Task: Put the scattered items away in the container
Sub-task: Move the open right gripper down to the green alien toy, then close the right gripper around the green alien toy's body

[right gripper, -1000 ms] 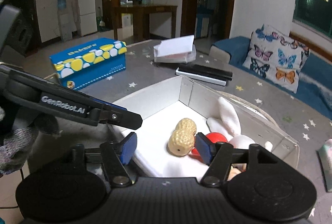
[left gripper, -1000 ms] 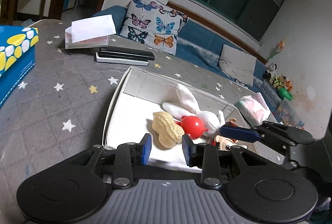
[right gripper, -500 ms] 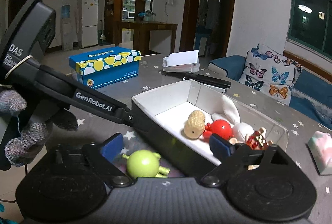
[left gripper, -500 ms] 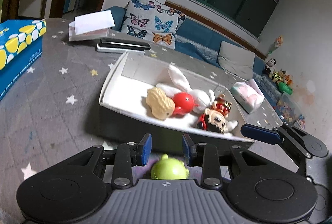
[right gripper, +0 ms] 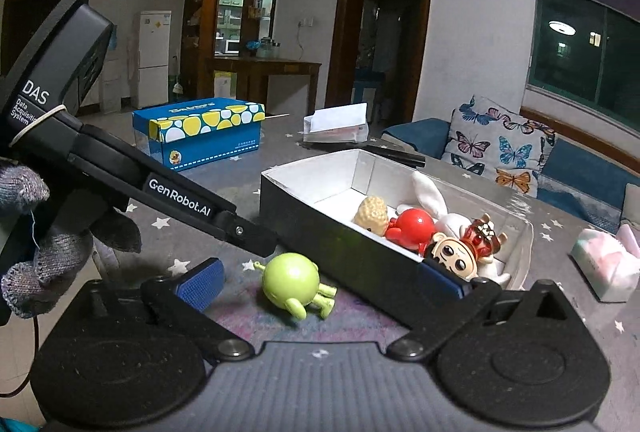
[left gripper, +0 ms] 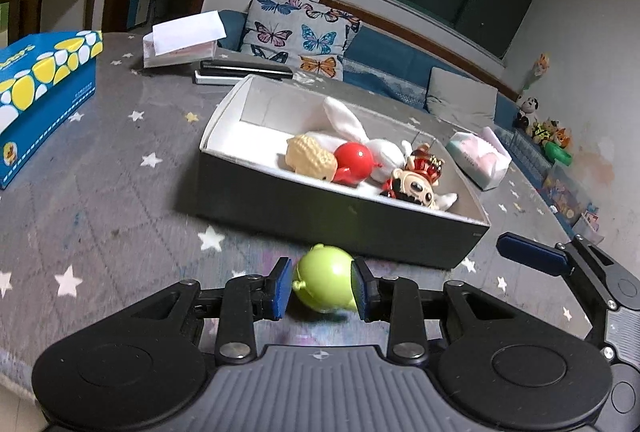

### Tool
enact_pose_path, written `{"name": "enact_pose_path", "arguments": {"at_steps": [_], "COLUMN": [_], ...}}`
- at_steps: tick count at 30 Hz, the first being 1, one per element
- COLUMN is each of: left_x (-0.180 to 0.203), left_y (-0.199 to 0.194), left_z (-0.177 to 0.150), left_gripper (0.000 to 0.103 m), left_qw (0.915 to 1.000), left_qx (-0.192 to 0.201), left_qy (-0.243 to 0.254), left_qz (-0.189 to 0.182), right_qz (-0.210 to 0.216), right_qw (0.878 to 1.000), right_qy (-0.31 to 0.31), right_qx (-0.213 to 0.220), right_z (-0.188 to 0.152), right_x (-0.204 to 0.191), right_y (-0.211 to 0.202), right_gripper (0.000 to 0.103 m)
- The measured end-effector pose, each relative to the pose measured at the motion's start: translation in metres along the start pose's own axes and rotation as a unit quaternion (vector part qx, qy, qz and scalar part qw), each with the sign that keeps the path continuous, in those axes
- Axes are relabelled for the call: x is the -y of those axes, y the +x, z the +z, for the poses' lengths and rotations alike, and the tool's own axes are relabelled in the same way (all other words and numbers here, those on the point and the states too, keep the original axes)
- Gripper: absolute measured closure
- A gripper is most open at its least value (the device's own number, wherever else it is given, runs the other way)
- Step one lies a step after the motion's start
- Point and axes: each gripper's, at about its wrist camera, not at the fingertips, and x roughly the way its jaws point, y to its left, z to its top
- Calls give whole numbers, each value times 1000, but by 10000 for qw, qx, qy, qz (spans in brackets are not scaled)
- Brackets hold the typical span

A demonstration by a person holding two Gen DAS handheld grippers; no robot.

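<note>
Green toy [left gripper: 325, 284] on table, just outside box [left gripper: 320, 209], between left gripper [left gripper: 320, 288] pads, possibly touching. Right gripper [right gripper: 320, 280] jaws just opened wide, empty. Left nearer.

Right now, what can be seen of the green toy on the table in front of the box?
The green toy is a small, glossy, plastic-looking figure: a round lime body with stubby limbs and a thin antenna. It lies tipped on its side on the starred grey tablecloth, just outside the dark near wall of the box. It sits between the left gripper's blue pads; whether they touch it is unclear.
</note>
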Motion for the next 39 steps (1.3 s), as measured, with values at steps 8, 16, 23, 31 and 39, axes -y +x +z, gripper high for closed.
{"name": "enact_pose_path", "arguments": {"at_steps": [8,16,23,31,39], "left_x": [-1,-1,-6,-13,-21], "left_y": [-1,-2,1,4,15], "left_z": [-9,-10,-9,-1,8], "left_gripper": [69,69,69,69,69], "left_qw": [9999,9998,9997,9996,9995], "left_qx": [-56,-55,-82,-75,-103], "left_qy": [-33,-10,-34,-147,-246], "left_qz": [95,209,248,249,147], "right_qz": [-11,59,95,169,313], "right_qw": [9997,9994,9994,9988,9978], "right_qy": [253,314,316,442,529], "right_qx": [36,-102,-123,-135,-263], "right_z": [-9,-13,-17,-15,-17], "right_x": [-3,-6,-7,0,10], "right_y": [-3,6,12,24,46], "right_gripper": [0,0,0,1,7]}}
